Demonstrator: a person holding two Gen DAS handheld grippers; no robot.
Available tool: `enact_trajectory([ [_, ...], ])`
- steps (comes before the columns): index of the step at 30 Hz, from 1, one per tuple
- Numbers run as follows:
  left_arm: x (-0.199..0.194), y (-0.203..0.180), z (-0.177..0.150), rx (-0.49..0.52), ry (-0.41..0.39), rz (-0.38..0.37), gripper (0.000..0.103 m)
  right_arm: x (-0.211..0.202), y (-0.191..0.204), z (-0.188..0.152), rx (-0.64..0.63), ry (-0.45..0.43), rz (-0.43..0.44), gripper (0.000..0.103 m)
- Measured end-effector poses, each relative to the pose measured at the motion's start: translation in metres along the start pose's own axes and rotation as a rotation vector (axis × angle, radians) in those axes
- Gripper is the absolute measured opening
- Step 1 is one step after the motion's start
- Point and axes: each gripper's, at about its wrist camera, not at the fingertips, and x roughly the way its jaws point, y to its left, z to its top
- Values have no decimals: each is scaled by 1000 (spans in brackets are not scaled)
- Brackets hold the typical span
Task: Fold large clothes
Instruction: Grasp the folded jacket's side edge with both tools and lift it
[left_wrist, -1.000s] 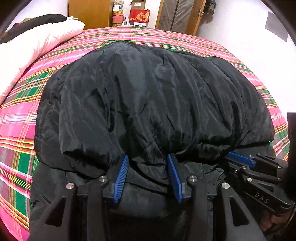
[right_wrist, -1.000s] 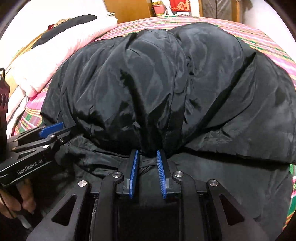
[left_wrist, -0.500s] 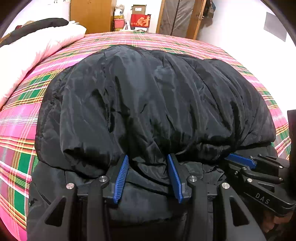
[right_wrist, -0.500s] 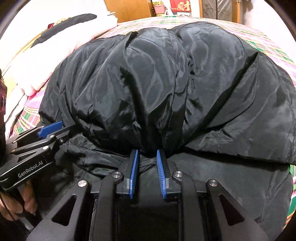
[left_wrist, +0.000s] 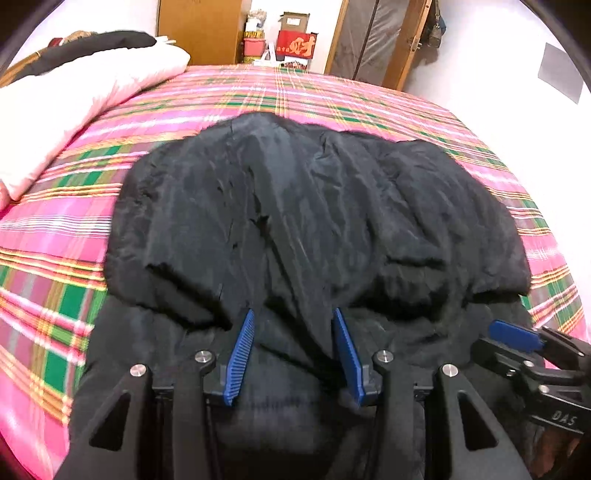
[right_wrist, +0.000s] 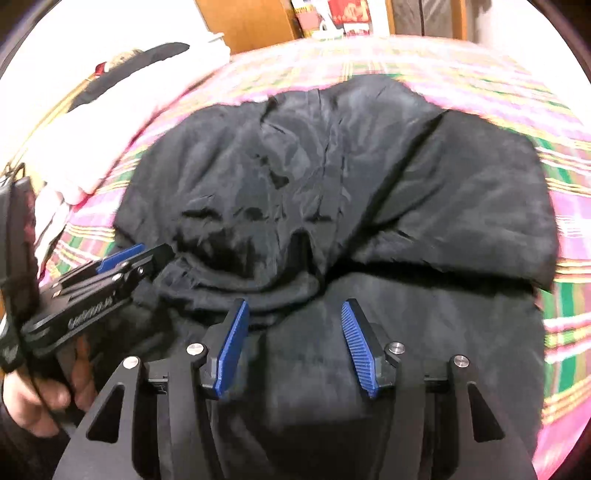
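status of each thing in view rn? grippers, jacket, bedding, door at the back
Left gripper: open, fabric bunched between its fingers.
Right gripper: open, over the jacket, gripping nothing.
Black puffy nylon jacket: folded over itself, wrinkled, lying on the bed.
Pink-and-green plaid bedsheet: spread flat.
White duvet: heaped at the bed's edge.
Wooden wardrobe door: shut.

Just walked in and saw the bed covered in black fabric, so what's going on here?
A person is folding a black puffy jacket on a bed with a pink plaid bedsheet, using a handheld gripper in each hand. The jacket's far part lies doubled over toward its near part. Both the left gripper and the right gripper are open at the folded edge, jaws spread. The right clamps nothing; fabric bulges between the left's pads, whether touching is unclear. A white duvet lies to the left.
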Motion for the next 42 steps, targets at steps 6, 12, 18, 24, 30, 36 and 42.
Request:
enact_trajectory([
  [6, -58, -3, -40, 10, -29, 9, 47, -57, -11, -43, -23, -59, -8, 53],
  [12, -102, 10, -66, 0, -48, 48, 47, -89, -33, -93, -4, -67, -30, 53],
  [18, -121, 42, -78, -46, -59, 119, 52, -103, -69, -121, 102, -68, -86, 55],
  [24, -122, 93, -92, -136, -40, 212, 60, -108, -115, -139, 269, -59, -141, 65],
  [30, -99, 120, -104, -248, 76, 192, 60, -92, -149, -153, 416, 17, -137, 65],
  [36, -77, 120, -122, -292, 234, 183, 68, -74, -151, -171, 488, 141, -25, 65],
  [42, -83, 116, -145, -395, 273, 137, 72, -78, -137, -189, 481, 206, 37, 65],
])
